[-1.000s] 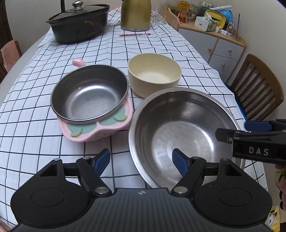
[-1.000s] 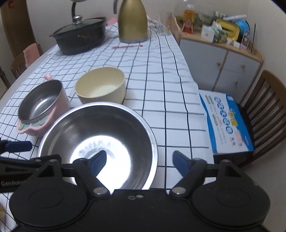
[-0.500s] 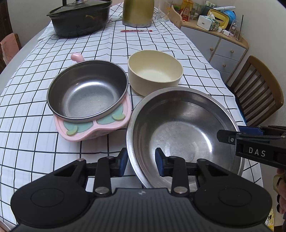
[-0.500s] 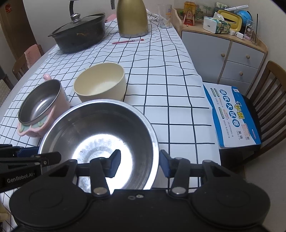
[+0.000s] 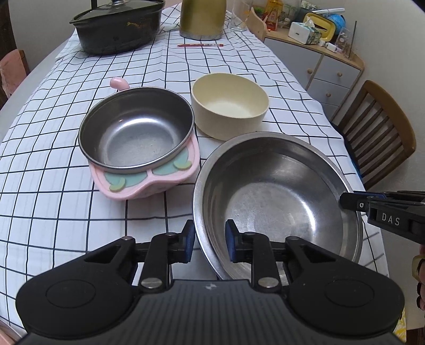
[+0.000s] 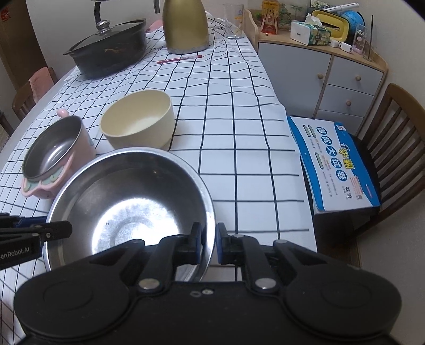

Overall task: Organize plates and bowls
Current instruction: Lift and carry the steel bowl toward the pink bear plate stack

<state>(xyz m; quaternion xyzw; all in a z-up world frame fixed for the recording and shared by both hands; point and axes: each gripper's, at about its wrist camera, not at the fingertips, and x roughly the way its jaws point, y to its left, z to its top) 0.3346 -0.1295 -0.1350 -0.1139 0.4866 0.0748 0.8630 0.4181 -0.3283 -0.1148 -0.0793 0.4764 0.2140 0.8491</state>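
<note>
A large steel bowl point(image 5: 279, 196) sits near the table's front edge; it also shows in the right wrist view point(image 6: 127, 209). My left gripper point(image 5: 208, 244) is shut on its left rim. My right gripper point(image 6: 208, 245) is shut on its right rim; it shows at the right of the left wrist view point(image 5: 348, 201). Behind stand a cream bowl point(image 5: 229, 104) and a smaller steel bowl point(image 5: 135, 132) resting in a pink dish point(image 5: 148, 183). In the right wrist view the cream bowl point(image 6: 138, 123) and the smaller steel bowl point(image 6: 51, 148) sit to the left.
A black lidded pot point(image 5: 118, 24), a gold kettle point(image 5: 203, 18), a red pen point(image 5: 200, 45) and a glass point(image 6: 233, 21) stand at the far end of the checked tablecloth point(image 5: 53, 199). A wooden chair point(image 6: 393, 148) with a blue box point(image 6: 334, 164) and a cabinet point(image 6: 318, 77) are on the right.
Both grippers went from open to shut on the large steel bowl's rim, left on the left rim and right on the right rim. The bowls have not moved.
</note>
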